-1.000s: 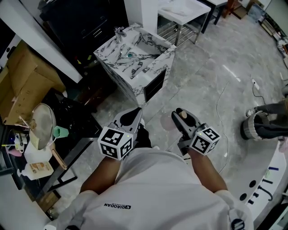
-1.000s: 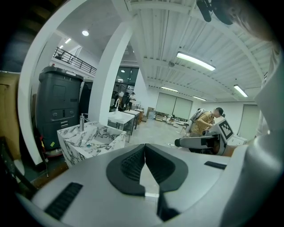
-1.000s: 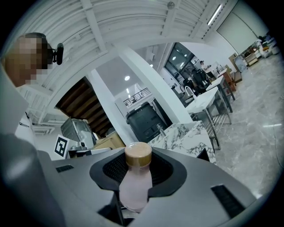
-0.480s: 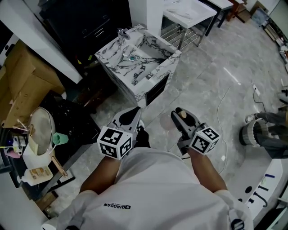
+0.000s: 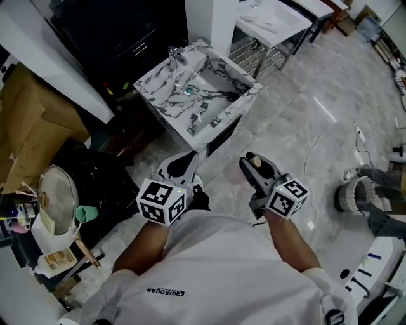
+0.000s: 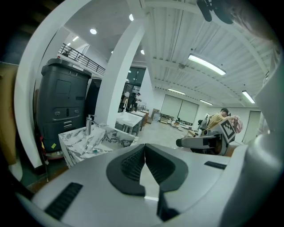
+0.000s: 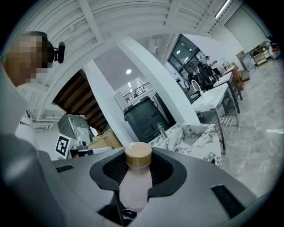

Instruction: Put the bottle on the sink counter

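Two claws. Left claw (image 6: 144, 150) closed, empty. Right claw (image 7: 136, 170) clamped on one bottle (image 7: 134, 184). One marble sink (image 5: 244, 94) far ahead.

Head view. Grey polished stone floor (image 5: 304, 127) fills 1 to 5 o'clock, with 1 thin white cable (image 5: 309, 171) lying on it at 3 o'clock. White square pillar (image 5: 212, 19) at 12 o'clock; white rectangular table on metal legs (image 5: 273, 22) just beside it at 1 o'clock. Brown cardboard box (image 5: 28, 120) at 9 o'clock. Round silver metal pan with wooden handle (image 5: 56, 206) at 8 o'clock, a pale green plastic cup (image 5: 83, 214) just beside its rim. Left gripper view: tall black bin (image 6: 62, 111) at 9 o'clock.
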The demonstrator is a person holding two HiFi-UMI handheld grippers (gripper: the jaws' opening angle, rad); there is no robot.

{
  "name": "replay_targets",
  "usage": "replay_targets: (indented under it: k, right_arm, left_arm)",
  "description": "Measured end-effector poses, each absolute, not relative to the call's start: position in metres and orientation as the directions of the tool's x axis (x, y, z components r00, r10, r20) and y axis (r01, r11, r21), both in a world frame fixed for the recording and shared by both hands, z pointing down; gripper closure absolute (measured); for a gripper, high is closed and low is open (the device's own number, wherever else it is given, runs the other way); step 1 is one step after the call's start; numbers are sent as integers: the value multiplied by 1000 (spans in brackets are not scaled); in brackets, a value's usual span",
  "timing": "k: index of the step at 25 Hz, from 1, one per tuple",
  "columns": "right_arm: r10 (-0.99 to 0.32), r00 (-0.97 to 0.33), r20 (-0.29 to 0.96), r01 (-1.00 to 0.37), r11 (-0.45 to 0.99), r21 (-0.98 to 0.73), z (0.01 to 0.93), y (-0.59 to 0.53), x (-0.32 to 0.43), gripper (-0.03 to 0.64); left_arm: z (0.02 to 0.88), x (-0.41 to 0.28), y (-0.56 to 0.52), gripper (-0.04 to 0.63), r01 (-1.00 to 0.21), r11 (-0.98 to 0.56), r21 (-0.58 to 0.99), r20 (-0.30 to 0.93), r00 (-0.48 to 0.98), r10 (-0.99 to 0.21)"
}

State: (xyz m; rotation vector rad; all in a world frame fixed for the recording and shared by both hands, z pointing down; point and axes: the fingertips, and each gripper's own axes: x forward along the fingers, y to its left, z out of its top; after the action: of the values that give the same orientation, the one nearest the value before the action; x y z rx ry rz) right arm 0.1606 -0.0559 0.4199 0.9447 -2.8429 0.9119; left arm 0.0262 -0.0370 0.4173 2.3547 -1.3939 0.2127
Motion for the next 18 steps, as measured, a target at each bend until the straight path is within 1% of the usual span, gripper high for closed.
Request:
replay_targets:
  k: [12,18]
  right_arm:
    - [-536,-821,199,-553,658,-511,417,-138,104,469]
    - [-538,-815,215,-565,653,-504,420,-170,80,469]
  left_arm:
    - [419,-37,-123,580,-881,-403,247,323,467,-823]
    - [420,-56,-156,580,-872,-417,258,316,483,-816]
